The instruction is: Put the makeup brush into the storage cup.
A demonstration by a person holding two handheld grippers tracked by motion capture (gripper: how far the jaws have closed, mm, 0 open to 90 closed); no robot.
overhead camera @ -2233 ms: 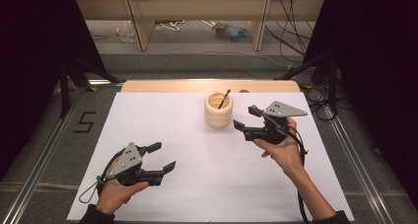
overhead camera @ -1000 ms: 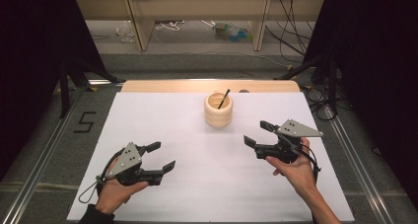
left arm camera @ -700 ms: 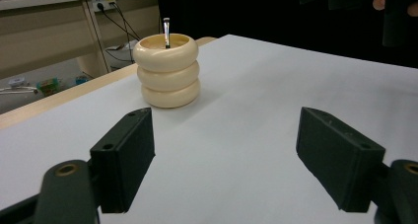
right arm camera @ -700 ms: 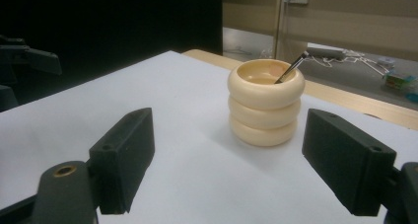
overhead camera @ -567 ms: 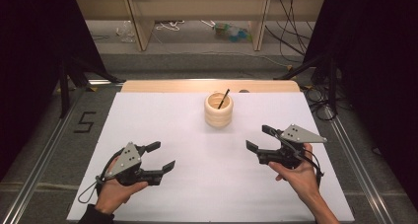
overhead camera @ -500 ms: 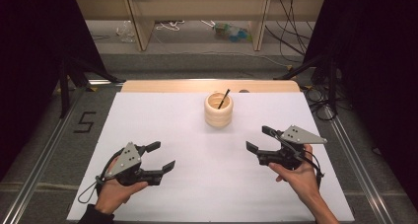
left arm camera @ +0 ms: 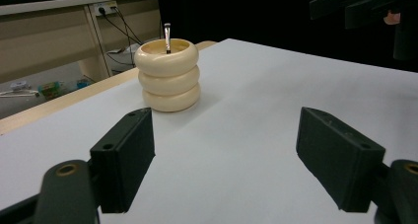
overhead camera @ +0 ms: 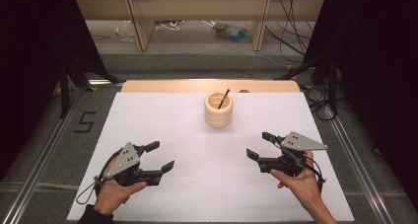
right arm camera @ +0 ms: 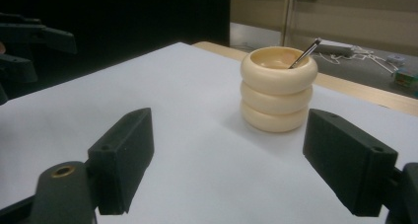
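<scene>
On my left I have the left tool (overhead camera: pixel 157 157) low over the near left part of the white tabletop (overhead camera: pixel 197 184), its jaws spread wide with nothing between them. In the left gripper view those two black jaws frame bare white surface, and the cup (left arm camera: pixel 169 75) stands well beyond them, a little to the left of the gap. Nothing lies between this tool and the cup.

Moving to the middle, I count one cup (overhead camera: pixel 219 109): cream-coloured, shaped like three stacked rings, upright near the far edge of the tabletop, roughly centred between my two hands. One thin dark stick (overhead camera: pixel 224 98) leans inside it, its top poking above the rim and tilted to the right in the high view. A strip of bare wood (overhead camera: pixel 148 86) runs along the far edge just behind the cup.

On my right, the right tool (overhead camera: pixel 260 146) hovers over the near right part of the tabletop, jaws also wide apart and empty, pointing left and slightly forward. In the right gripper view the cup (right arm camera: pixel 279 89) sits ahead, right of centre, with the stick (right arm camera: pixel 305 52) leaning right, and the path to it is open.

Two tools, one cup, one stick; past the tabletop, cables (overhead camera: pixel 296 31) lie on the floor.
</scene>
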